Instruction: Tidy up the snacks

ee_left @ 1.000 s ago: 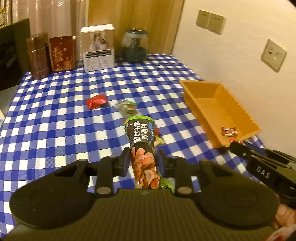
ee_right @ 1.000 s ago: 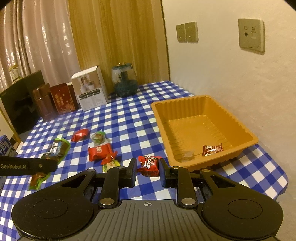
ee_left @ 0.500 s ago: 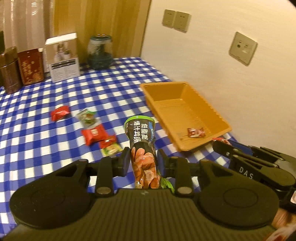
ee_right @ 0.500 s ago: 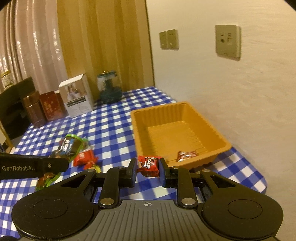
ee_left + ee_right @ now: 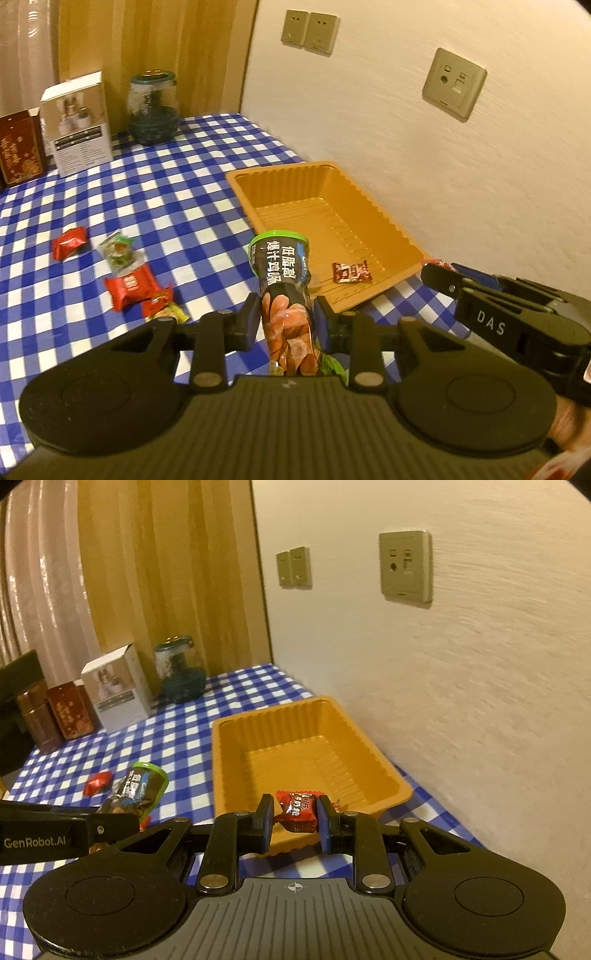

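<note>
Left tool (image 5: 284, 319): clamped on a tall dark snack packet (image 5: 282, 291) with a green rim, pads pressed on both sides of the packet's body; packet upright between the fingers, raised off the bench, its top in front of the tray's near left corner.
Right tool (image 5: 294, 821): closed on a small red candy wrapper (image 5: 297, 810), held by its two ends; raised over the near rim of the tray.
Orange tray (image 5: 364, 201): on the bench against the wall, long side along the wall; ribbed inner walls.
Inside tray: one red-and-dark candy (image 5: 351, 272) lying on the floor close to the near end.
Bench (image 5: 177, 192): covered with blue-and-white checked cloth.
Loose snacks left of tray: red candy (image 5: 69, 243) farthest left; green-and-clear packet (image 5: 120, 251) just beside it; larger red packet (image 5: 129, 287) nearer; small red-and-yellow piece (image 5: 162, 304) touching that packet's near edge.
Back of bench: white carton (image 5: 77, 123), dark glass jar (image 5: 153, 109) to its right, dark red box (image 5: 18, 146) to its left; brown tin (image 5: 38, 720) seen from the right wrist view.
Wall: double switch plate (image 5: 309, 32) and one socket plate (image 5: 454, 88) above the tray.
Backdrop behind jar: wooden panel (image 5: 166, 572), pale curtain (image 5: 40, 583) to its left.
</note>
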A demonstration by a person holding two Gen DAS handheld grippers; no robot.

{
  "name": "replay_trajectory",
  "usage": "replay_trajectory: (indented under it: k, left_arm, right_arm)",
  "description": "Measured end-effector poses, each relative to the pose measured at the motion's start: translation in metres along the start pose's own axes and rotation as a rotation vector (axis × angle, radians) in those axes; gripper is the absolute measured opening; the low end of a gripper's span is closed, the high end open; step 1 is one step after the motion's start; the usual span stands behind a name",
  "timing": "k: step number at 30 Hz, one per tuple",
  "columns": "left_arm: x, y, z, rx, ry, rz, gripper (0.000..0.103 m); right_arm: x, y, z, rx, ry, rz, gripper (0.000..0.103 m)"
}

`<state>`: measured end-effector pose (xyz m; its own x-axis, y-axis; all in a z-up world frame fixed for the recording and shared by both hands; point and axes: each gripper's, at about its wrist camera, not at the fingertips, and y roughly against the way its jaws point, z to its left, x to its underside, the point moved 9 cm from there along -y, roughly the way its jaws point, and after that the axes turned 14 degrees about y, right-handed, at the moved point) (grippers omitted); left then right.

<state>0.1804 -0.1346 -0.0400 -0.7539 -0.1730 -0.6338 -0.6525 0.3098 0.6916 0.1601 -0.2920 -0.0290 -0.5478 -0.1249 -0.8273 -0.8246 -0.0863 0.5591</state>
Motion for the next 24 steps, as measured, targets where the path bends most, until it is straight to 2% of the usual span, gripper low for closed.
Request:
replay_trajectory:
  k: [17, 24]
  left_arm:
    - [-0.018, -0.066, -0.039, 0.04, -0.018, 0.036, 0.028]
    - [-0.022, -0.098, -0.046, 0.042, -0.02, 0.062, 0.028]
  right_arm:
    - [-0.02, -0.05, -0.05, 0.007, -0.009, -0.004, 0.025]
    - [-0.018, -0.076, -0.062, 0.012, -0.038, 0.015, 0.025]
